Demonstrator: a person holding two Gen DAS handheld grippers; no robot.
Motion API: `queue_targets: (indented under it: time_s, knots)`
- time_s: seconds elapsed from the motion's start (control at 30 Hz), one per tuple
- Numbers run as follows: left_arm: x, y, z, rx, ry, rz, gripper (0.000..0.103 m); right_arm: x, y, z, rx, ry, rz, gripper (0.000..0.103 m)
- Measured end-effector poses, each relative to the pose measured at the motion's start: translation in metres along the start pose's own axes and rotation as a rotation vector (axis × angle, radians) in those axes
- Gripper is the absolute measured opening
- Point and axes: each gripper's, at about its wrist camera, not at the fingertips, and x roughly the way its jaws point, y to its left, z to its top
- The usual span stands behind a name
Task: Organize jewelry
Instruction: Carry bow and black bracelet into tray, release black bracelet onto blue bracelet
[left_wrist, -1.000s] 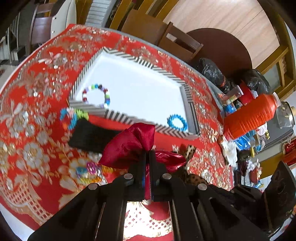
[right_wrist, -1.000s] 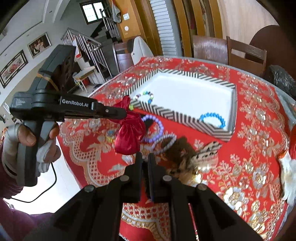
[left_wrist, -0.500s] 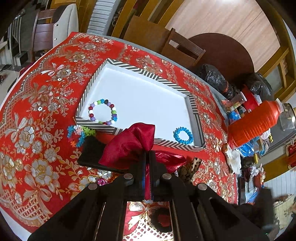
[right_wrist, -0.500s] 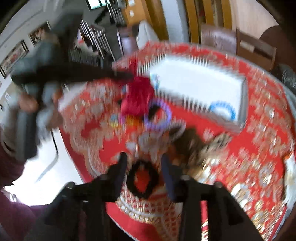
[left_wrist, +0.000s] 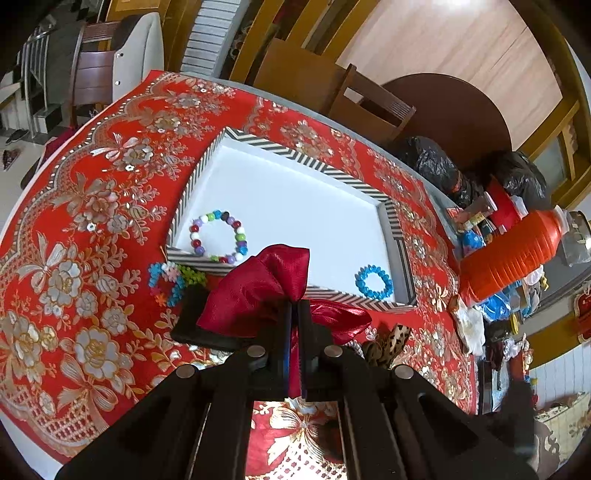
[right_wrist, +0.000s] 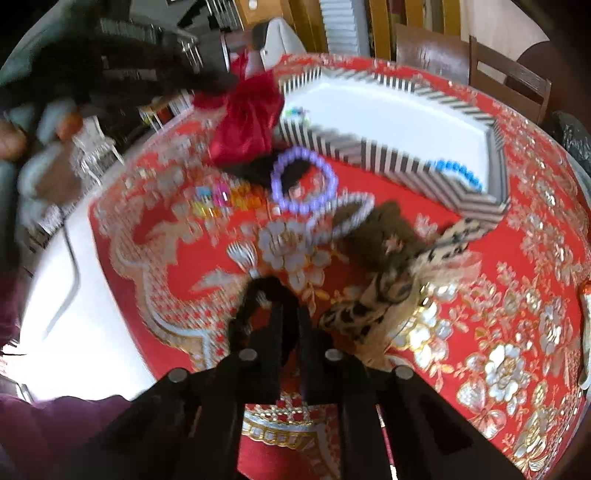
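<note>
Crowding tray (left_wrist: 400, 236): loose bracelets; left gripper (left_wrist: 294, 314) jaws clamp red pouch (left_wrist: 258, 291), right gripper (right_wrist: 290, 314) jaws clamp black bracelet (right_wrist: 255, 295) (blurred).

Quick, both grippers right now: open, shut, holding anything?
Left gripper: shut on the dark red satin pouch, held up above the table.
Right gripper: shut on a black hair tie at the tablecloth.

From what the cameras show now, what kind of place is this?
Most likely a home's dining area. A table under a red floral cloth has wooden chairs beside it, a staircase rises behind, and household clutter such as an orange flask crowds one edge.
</note>
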Motion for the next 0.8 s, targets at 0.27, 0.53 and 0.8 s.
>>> queue_targets:
  time_s: [0.27, 0.53, 0.8]
  knots:
    - [0.000, 0.005, 0.023, -0.007, -0.044, 0.025, 0.008, -0.040, -0.017, 0.050, 0.031, -0.151, -0.034, 0.007]
    - [0.028, 0.003, 0.057, 0.018, -0.054, 0.072, 0.008, -0.040, -0.062, 0.105, 0.098, -0.220, -0.126, 0.006]
    - [0.075, 0.011, 0.089, 0.048, -0.043, 0.166, 0.008, -0.003, -0.106, 0.144, 0.164, -0.184, -0.175, 0.006]
